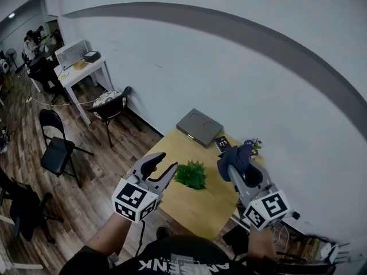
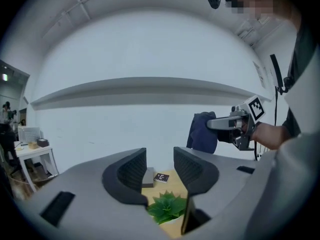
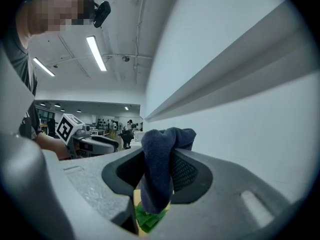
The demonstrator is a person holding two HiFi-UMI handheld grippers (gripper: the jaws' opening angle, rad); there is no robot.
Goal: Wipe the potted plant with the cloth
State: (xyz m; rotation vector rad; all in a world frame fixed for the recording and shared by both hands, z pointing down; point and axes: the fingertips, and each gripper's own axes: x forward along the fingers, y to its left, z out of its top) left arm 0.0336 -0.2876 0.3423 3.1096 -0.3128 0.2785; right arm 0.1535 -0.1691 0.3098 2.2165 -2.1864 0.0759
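- Plant [image 1: 191, 175]: a small leafy green thing in a pale pot. It sits on the wooden table [image 1: 202, 206], about the middle, nearer the near edge than the wall [image 1: 241, 79]. Nothing touches it.
- Cloth [image 3: 159, 170]: dark blue and bunched up, with a loose tail hanging below the jaws. It is held in the air above and to the right of the plant, well clear of the leaves. The hanging tail looks meant as the soft end that will meet the leaves.
- Right hand-held gripper [image 1: 236, 168]: clamped on the cloth, its jaws pressing the fold from both sides. It points about level, over the right side of the table.
- Left hand-held gripper [image 2: 160, 166]: jaws wide apart with nothing between them. It hovers just left of the plant, aimed across it, so the leaves show low in the gap between its jaws. I take it that it is kept empty to steady the pot or a leaf while the other side wipes.
- Far end of the table: a flat grey box [image 1: 199, 126] and a small dark card [image 1: 222, 144], both out of the way of the plant.
- Wiping has not begun. The cloth must first come down and left onto the leaves, and lightly, since the pot looks easy to tip.
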